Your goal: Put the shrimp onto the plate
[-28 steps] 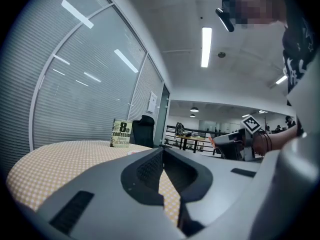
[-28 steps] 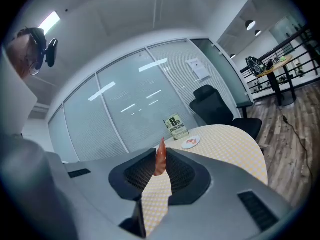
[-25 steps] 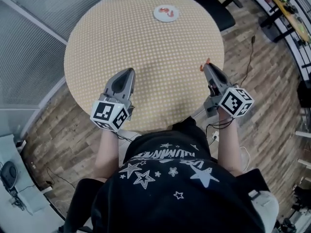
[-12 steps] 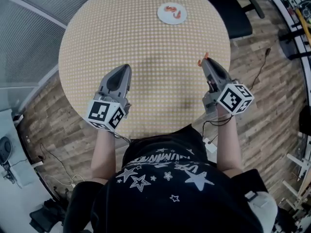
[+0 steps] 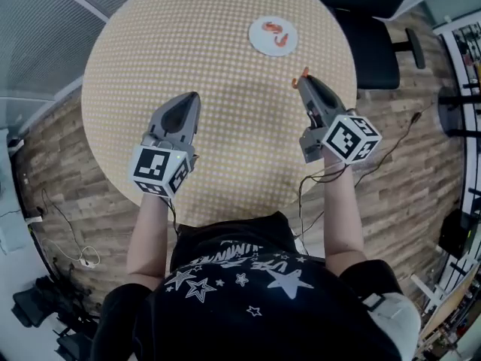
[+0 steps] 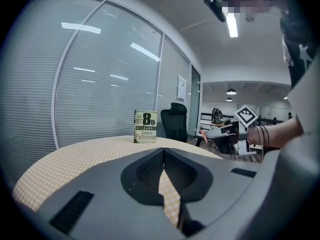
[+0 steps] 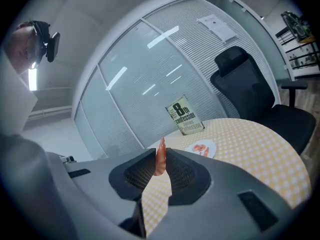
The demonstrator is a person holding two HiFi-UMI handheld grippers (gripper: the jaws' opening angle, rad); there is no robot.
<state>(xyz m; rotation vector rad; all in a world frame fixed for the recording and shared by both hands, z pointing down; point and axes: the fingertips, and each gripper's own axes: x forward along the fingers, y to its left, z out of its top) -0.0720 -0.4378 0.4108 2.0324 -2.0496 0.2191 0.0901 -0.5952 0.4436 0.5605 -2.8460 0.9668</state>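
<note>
The carrying step is in hand. The right tool (image 5: pixel 302 83) is clamped on a shrimp (image 7: pixel 160 158), which stands upright between the jaws with its tip poking out above them. In the head view the tool is held at the right edge of the round worktop (image 5: pixel 188 43). The plate (image 5: pixel 259 43) sits near the far edge, well apart from the tool and a little to its left. A few other shrimp (image 5: pixel 275 31) already lie on it (so this looks like one more round of the same job). A book (image 6: pixel 145 126) stands upright just beyond the plate.

The left tool (image 5: pixel 188 102) has its jaws pressed together with nothing between them. It is held over the near left part of the worktop and seems to have no part in this step.

The next move likely calls for reaching forward and slightly left until the shrimp is over a bare patch of the plate. The tool should then go low and let its jaws part, so the shrimp drops onto the plate and not onto the worktop beside the rim.
</note>
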